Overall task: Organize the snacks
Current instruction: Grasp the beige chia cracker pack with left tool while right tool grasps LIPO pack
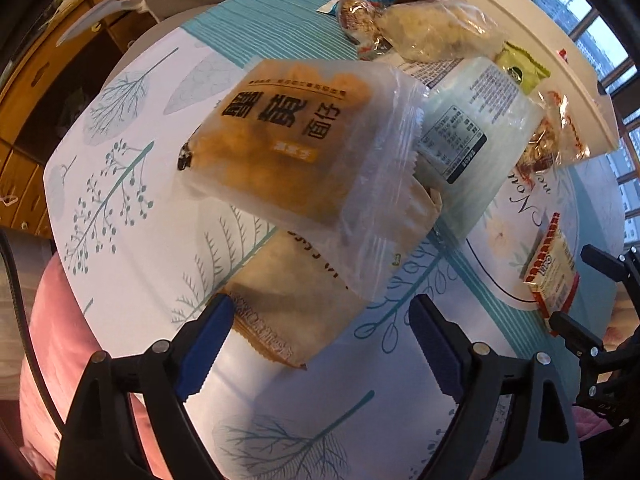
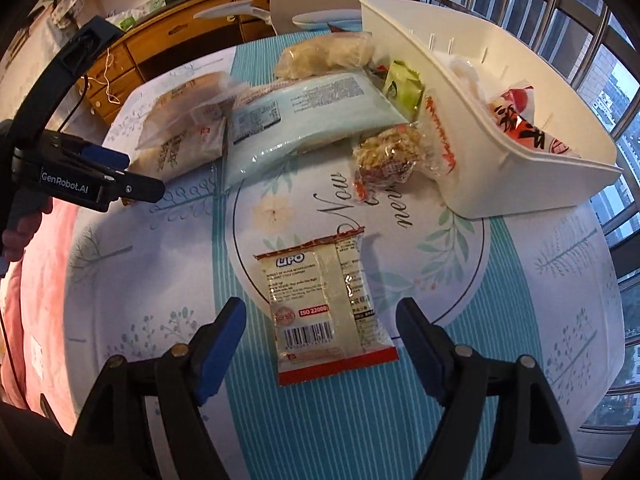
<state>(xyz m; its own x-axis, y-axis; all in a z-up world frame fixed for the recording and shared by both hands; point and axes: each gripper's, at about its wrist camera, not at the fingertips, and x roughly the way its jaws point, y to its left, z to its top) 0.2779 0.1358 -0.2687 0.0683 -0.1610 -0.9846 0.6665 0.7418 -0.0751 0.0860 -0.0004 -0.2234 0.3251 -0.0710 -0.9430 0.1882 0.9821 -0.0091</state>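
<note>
Here, both grippers hang over a round table (image 2: pixel 560 280) covered with a leafy teal-and-white cloth, and neither has hold of anything. The left gripper (image 1: pixel 320 344) has its blue-padded jaws spread wide, with the near corner of a tan bread packet (image 1: pixel 280 300) lying between them but not pinched. On top of that packet rests a frosted bread bag (image 1: pixel 288 140) with big dark characters, tilted up toward the far side. Just right of it lies a pale blue-green pouch (image 1: pixel 480 132) with a printed label. The right gripper (image 2: pixel 320 344) is likewise wide open, its jaws on either side of the near end of a small red-edged cracker packet (image 2: pixel 328 304) that lies flat on the cloth, touching neither pad. Farther off, a white plastic bin (image 2: pixel 500 152) sits tipped on the right side of the table, with a red-and-white wrapper (image 2: pixel 520 120) inside it. Against the bin's near wall lean a clear bag of nutty snacks (image 2: pixel 392 156) and a small green packet (image 2: pixel 402 88); beyond them lies a clear bag of pale crumbly pieces (image 2: pixel 324 56). From the right wrist view the left gripper shows at the far left, hovering beside the bread bags. A wooden desk (image 2: pixel 180 36) stands beyond the table.
</note>
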